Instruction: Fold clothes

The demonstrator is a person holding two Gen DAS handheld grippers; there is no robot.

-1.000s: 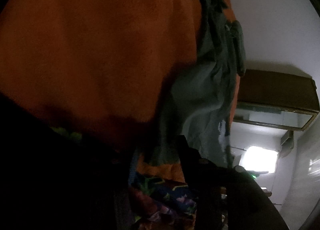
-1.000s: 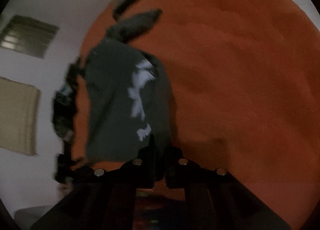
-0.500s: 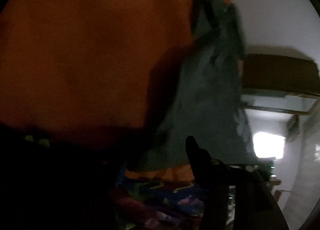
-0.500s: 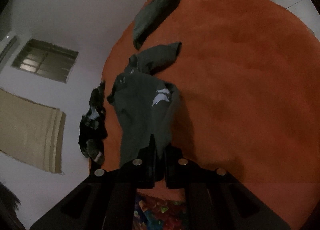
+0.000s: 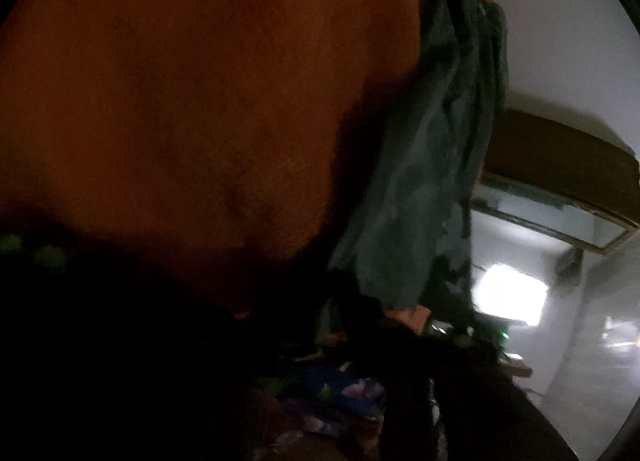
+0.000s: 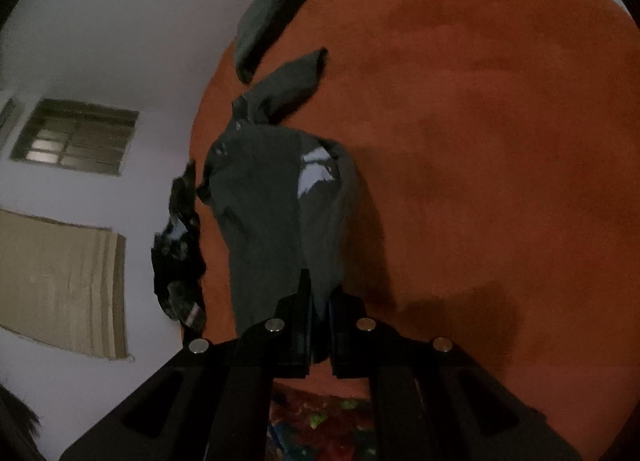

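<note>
My right tool (image 6: 318,301) pinches the grey garment (image 6: 276,213), which hangs toward 12 o'clock over the orange blanket (image 6: 480,141). Left tool's state: can't tell.

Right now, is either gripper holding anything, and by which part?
The right gripper pinches the dark grey garment by a bunched edge. The left gripper is too dark to judge.
</note>
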